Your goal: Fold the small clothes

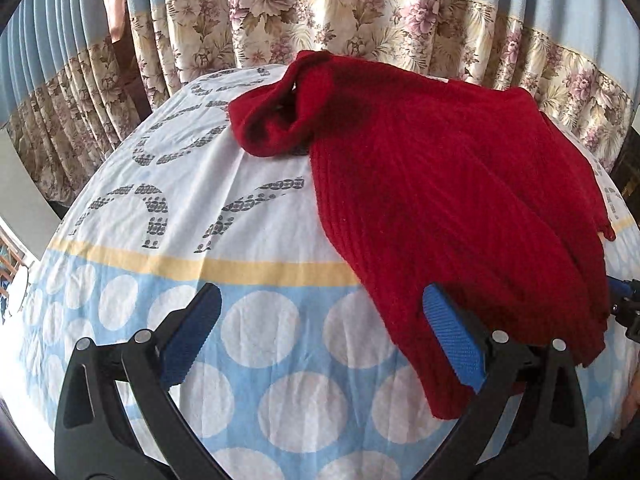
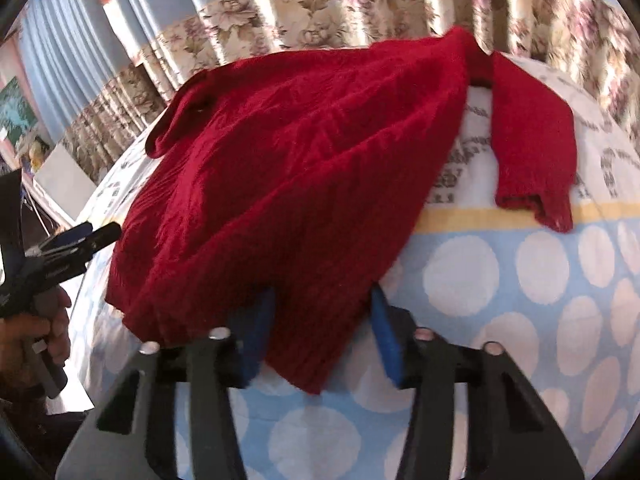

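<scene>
A red ribbed sweater [image 1: 440,200] lies spread on the patterned sheet [image 1: 240,220], one bunched sleeve [image 1: 276,120] at its far left. My left gripper [image 1: 320,320] is open wide over bare sheet, and its right finger [image 1: 452,340] touches the sweater's near edge. In the right wrist view the sweater [image 2: 300,160] runs into my right gripper [image 2: 320,324]. That gripper is shut on the bunched hem, with folds fanning out from it and a corner hanging below. The other sleeve [image 2: 532,140] lies flat at the right. A hand [image 2: 36,340] holds the left gripper [image 2: 80,240] at the left edge.
The sheet [image 2: 500,280] has a blue band with white dots near me, then a yellow stripe and a white area beyond. Floral and blue curtains [image 1: 340,12] hang close behind the far edge. Furniture and clutter [image 2: 24,120] stand at the far left.
</scene>
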Available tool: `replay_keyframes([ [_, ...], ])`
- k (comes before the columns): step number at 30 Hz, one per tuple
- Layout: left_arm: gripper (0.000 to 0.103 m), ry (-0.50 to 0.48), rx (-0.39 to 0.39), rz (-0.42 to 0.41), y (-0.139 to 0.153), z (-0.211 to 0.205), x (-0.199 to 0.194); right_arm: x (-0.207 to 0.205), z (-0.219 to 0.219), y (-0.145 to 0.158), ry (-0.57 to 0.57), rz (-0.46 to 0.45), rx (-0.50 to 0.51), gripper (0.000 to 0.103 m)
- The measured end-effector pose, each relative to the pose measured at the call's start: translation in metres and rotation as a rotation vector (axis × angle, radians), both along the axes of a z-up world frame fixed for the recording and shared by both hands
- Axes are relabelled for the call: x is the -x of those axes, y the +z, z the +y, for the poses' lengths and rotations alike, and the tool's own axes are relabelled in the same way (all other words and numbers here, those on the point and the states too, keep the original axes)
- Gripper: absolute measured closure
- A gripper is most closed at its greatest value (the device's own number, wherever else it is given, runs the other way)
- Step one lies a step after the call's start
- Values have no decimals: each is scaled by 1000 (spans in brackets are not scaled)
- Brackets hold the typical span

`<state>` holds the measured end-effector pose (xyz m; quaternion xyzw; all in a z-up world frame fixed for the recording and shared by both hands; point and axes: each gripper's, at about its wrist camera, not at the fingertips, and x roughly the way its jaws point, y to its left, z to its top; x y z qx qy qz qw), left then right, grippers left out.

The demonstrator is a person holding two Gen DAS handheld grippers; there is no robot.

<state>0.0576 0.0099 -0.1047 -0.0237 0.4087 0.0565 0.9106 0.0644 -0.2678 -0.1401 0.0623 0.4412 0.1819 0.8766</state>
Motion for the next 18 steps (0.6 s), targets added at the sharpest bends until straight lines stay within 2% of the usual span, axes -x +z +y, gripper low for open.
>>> replay_keyframes([
  [1,3,-1,1,1,-1,1,-1,-1,1,1,8,-2,2,78],
  [2,3,-3,1,3,-1,0,-2,-1,0,3,7,-2,-10,79],
  [3,3,-4,-1,3,-1,-1,-2,-1,-2,4,4,-4,-15,85],
  [4,3,-5,-1,3,-1,-3,-3,0,-6,8,-5,-21,-13,98],
  [6,3,-14,-3,1,1,-5,-2,2,-22,19,-63,-68,23,98],
  [10,3,-21,-10,0,2,-8,-1,10,-86,48,-269,-156,93,98],
  [12,3,-19,-12,6,1,-7,-1,13,-109,54,-342,-179,159,98],
  [13,3,-19,-9,8,1,-7,-1,15,-121,55,-400,-205,244,98],
  [16,3,-29,-13,21,0,-9,-1,12,-147,47,-486,-181,293,98],
  [18,3,-47,0,30,-1,-14,-2,8,-155,41,-493,-154,270,98],
])
